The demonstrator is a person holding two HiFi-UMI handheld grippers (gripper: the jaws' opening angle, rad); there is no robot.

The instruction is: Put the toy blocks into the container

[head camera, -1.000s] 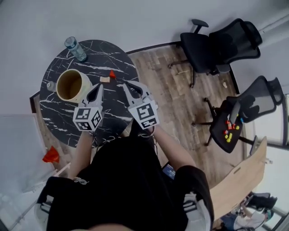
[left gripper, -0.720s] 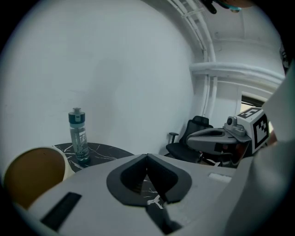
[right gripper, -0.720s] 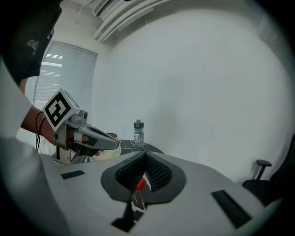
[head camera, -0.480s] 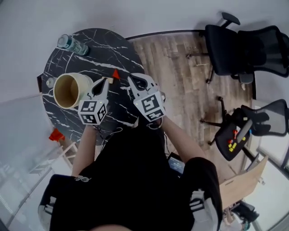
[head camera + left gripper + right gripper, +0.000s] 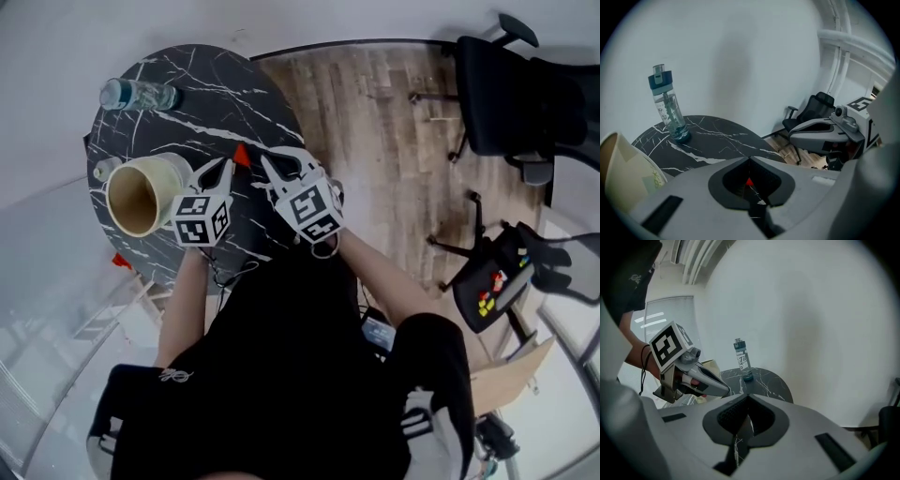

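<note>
The left gripper [image 5: 223, 169] and right gripper [image 5: 281, 167] have sunk closer to the round black marble table [image 5: 211, 94], both with jaws pressed together and empty. The red block [image 5: 242, 155] lies on the table between their tips, beside the cream container [image 5: 141, 192]. A water bottle [image 5: 136, 94] stands near the far edge, and office chairs [image 5: 516, 89] sit on the wood floor [image 5: 394, 141].

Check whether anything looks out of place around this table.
Yes: small coloured pieces, likely toy blocks, lie on the seat of an office chair off to the right, well away from the table and the container. Only one red block sits on the table.
</note>
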